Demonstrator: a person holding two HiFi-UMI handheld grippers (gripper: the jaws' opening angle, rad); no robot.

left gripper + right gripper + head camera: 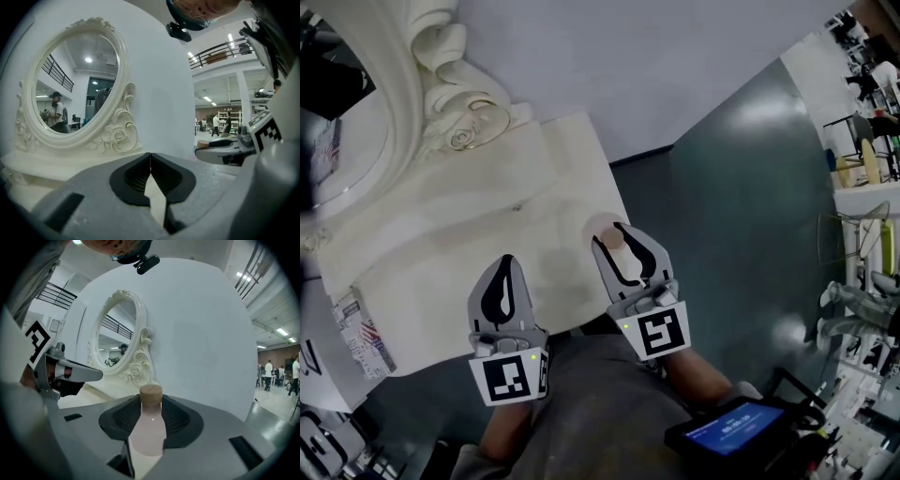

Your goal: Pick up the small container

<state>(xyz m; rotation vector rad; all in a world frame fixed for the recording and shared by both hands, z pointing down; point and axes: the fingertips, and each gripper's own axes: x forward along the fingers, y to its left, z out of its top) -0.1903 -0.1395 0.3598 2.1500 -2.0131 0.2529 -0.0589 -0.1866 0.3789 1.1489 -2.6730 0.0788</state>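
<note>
Pink-tinted and topped with a wooden cap (151, 394), the small container (149, 430) stands upright between the jaws of the right gripper (613, 236). The dark ribbed pads press on its body from both sides, so the jaws are partly apart, held to the bottle's width, with the cap standing just above them. In the head view the container sits at the near right corner of the cream dressing table (441, 281), close to the edge. Its base is hidden behind the jaws in both views, so I cannot tell for certain whether it is clear of the tabletop. Judging by the firm, centred grip, the grasp itself is done, and what may remain is to bring the container plainly clear of the surface and hold it steady. The left gripper (505, 267) hangs beside it over the same tabletop, near but apart, with its jaws brought together at the tips and nothing between them; it has no part in the hold. Beyond both, the carved oval mirror (75, 84) stands at the back of the table against a pale wall.
</note>
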